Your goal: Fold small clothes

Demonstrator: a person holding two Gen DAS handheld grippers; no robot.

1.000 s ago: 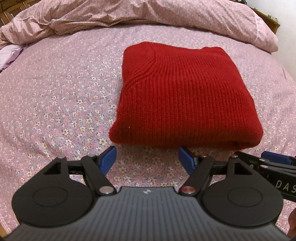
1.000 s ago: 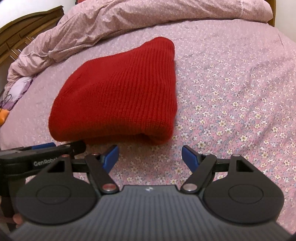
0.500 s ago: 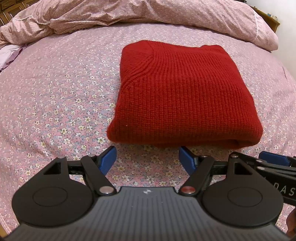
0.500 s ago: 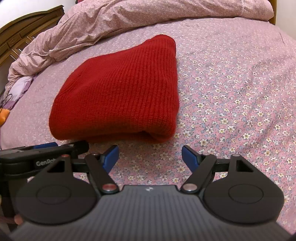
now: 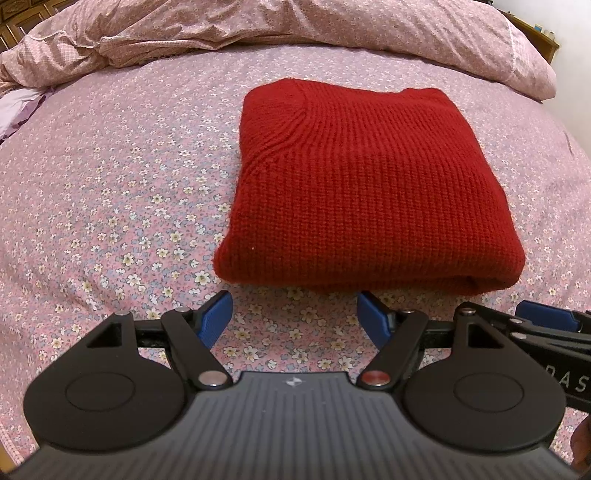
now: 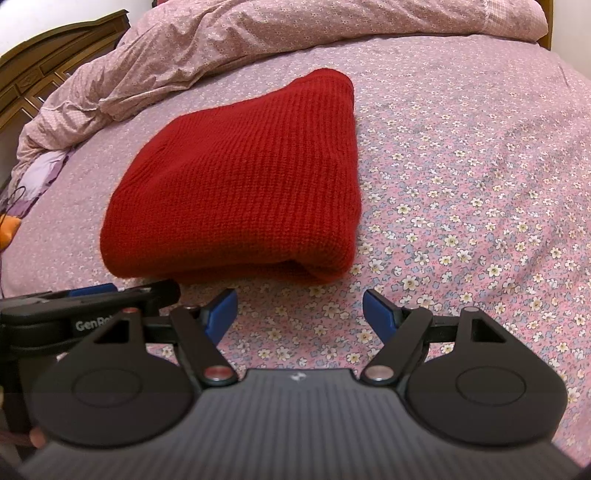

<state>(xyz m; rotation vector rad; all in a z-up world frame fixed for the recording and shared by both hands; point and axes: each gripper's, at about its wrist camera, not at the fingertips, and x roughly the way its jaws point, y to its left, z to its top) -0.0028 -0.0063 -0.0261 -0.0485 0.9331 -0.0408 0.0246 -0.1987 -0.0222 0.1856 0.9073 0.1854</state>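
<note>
A red knitted sweater (image 5: 362, 184) lies folded into a thick rectangle on the flowered bedsheet (image 5: 110, 192); it also shows in the right wrist view (image 6: 243, 192). My left gripper (image 5: 295, 314) is open and empty, just short of the sweater's near edge. My right gripper (image 6: 301, 312) is open and empty, near the sweater's near right corner. Each gripper shows at the edge of the other's view: the right one (image 5: 546, 325), the left one (image 6: 92, 306).
A crumpled pink duvet (image 5: 277, 29) lies across the back of the bed. A purple cloth (image 6: 44, 173) and an orange thing (image 6: 9, 230) lie at the left edge. A wooden headboard (image 6: 48, 74) stands at the back left.
Both grippers have drawn back a little from the sweater's near edge. The sweater has not moved and both grippers stay open.
</note>
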